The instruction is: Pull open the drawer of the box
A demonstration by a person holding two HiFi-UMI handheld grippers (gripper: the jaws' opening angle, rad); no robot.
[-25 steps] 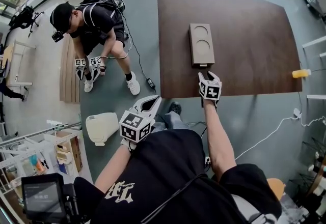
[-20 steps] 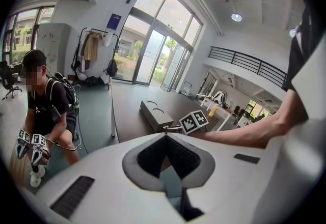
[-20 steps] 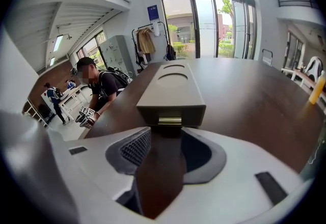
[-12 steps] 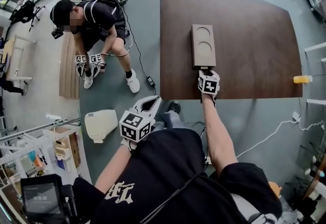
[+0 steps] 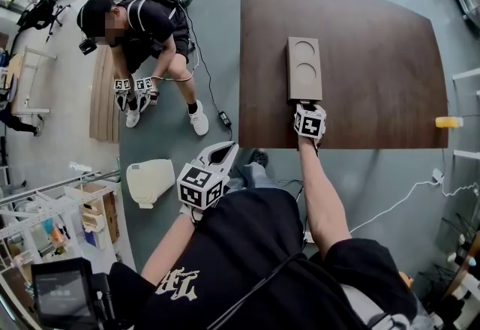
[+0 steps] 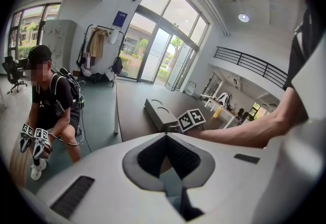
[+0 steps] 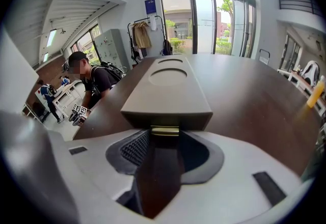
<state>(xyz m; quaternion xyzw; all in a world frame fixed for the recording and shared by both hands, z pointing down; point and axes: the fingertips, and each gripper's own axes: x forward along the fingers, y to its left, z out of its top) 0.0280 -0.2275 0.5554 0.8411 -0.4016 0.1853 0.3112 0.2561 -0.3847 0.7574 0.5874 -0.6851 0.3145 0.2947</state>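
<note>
A flat brown box (image 5: 304, 68) with two round recesses on top lies on the dark wooden table (image 5: 375, 58). Its near end face carries a small brass handle (image 7: 164, 130). My right gripper (image 5: 308, 105) is at that end, open, its pads (image 7: 133, 150) either side of the handle, which sits at the fingertips. In the right gripper view the box (image 7: 168, 90) fills the middle and its drawer looks closed. My left gripper (image 5: 222, 150) hangs shut and empty off the table's near left corner, above the floor. The left gripper view catches the box (image 6: 160, 116) from the side.
A yellow bottle (image 5: 448, 122) stands at the table's right edge. A person (image 5: 135, 28) crouches on the floor to the left, holding two grippers. A white object (image 5: 150, 184) and a cable (image 5: 206, 88) lie on the floor beside the table.
My right gripper has moved forward from the table's near edge up to the box's end, bringing the handle between its fingertips. The left gripper has stayed put.
</note>
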